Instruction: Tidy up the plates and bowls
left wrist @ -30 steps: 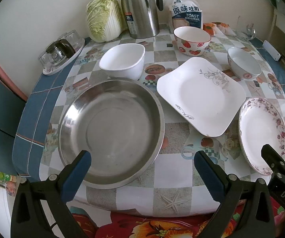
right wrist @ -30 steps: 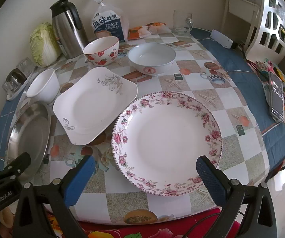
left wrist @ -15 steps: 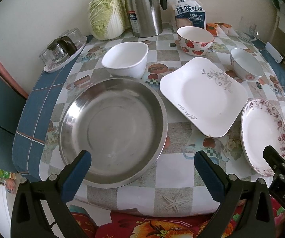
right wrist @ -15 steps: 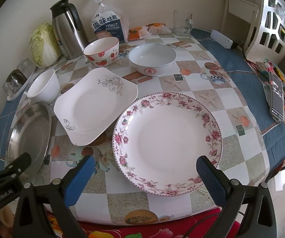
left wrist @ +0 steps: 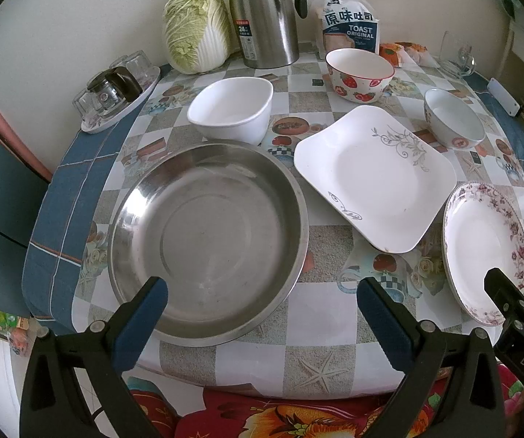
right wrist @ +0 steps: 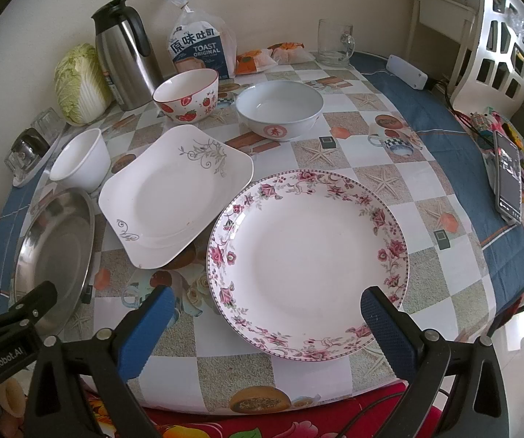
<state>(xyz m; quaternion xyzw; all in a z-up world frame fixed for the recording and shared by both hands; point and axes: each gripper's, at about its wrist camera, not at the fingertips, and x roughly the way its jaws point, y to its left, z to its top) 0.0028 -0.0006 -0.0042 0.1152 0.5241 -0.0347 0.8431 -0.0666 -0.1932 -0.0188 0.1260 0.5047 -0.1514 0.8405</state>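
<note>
A steel pan (left wrist: 207, 241) lies at the table's near left, straight ahead of my left gripper (left wrist: 262, 299), which is open and empty. A floral round plate (right wrist: 307, 261) lies in front of my right gripper (right wrist: 265, 310), also open and empty. Between them sits a square white plate (left wrist: 375, 175) (right wrist: 176, 195). Behind are a plain white bowl (left wrist: 232, 109), a strawberry bowl (left wrist: 358, 75) (right wrist: 187, 95) and a white bowl with a red mark (right wrist: 278, 113) (left wrist: 453, 118). The steel pan (right wrist: 53, 255) shows at the right view's left edge.
Along the wall stand a cabbage (left wrist: 196, 27), a steel thermos jug (left wrist: 265, 14), a toast bag (left wrist: 349, 25) and a glass mug (right wrist: 335, 42). A tray of glasses (left wrist: 115, 91) sits far left. A phone (right wrist: 508, 177) lies near the right table edge.
The left view has shifted slightly, with the dishes sitting a little higher and more centred in frame. The right view is almost the same. No dish has moved on the table.
</note>
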